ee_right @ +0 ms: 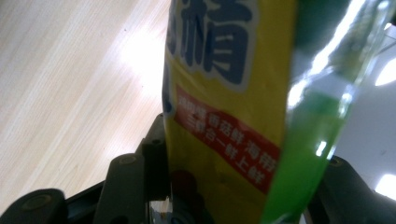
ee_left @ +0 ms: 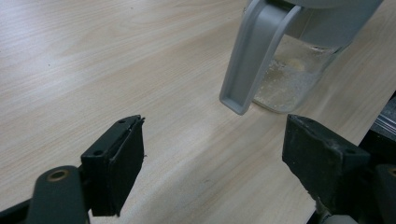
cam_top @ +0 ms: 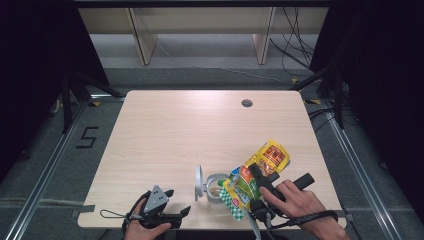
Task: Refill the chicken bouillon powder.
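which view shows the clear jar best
The left gripper view: the jar sits close, showing its clear wall, pale granules at the bottom and grey flip lid. The high view shows it small, lid up, beside the yellow packet. In the right gripper view the packet blocks it.

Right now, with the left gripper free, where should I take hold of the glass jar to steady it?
Grip the jar around its clear glass body, below the grey collar. Come in level from its left, the side where the left gripper stands with jaws open. Its lid is flipped open on that side, so stay under it. The yellow bag in the right gripper crowds the other side.
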### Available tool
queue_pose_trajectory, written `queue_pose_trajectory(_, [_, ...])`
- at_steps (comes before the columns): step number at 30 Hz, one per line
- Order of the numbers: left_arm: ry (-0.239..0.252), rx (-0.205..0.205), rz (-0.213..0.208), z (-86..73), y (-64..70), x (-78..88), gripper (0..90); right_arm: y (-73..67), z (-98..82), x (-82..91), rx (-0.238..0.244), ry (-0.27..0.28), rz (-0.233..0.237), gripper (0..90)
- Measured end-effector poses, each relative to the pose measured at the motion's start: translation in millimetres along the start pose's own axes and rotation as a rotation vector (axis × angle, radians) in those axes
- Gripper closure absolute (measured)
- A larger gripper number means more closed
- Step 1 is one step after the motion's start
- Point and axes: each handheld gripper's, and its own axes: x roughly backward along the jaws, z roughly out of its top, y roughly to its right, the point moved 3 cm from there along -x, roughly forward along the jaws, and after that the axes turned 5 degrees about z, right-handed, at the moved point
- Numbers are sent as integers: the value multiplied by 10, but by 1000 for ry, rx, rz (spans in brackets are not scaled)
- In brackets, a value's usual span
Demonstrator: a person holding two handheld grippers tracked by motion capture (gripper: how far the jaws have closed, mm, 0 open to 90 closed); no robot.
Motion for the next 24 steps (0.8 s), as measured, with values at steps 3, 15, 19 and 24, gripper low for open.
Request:
queue_pose_trajectory(3, [-9, -2, 6, -2, -6, 3, 203, 1, 7, 4, 0, -7, -1, 515])
queue_pose_trajectory(15, [8, 15, -1, 1, 9, -7, 203, -29, -15, -70, -45, 34, 31, 530])
queue_pose_trajectory(19, [-1, 5, 0, 1, -1, 3, 203, -29, -13, -73, -37, 26, 24, 530])
queue_pose_trajectory(24, [8, 17, -1, 1, 8, -5, 203, -20, -17, -66, -45, 26, 17, 530])
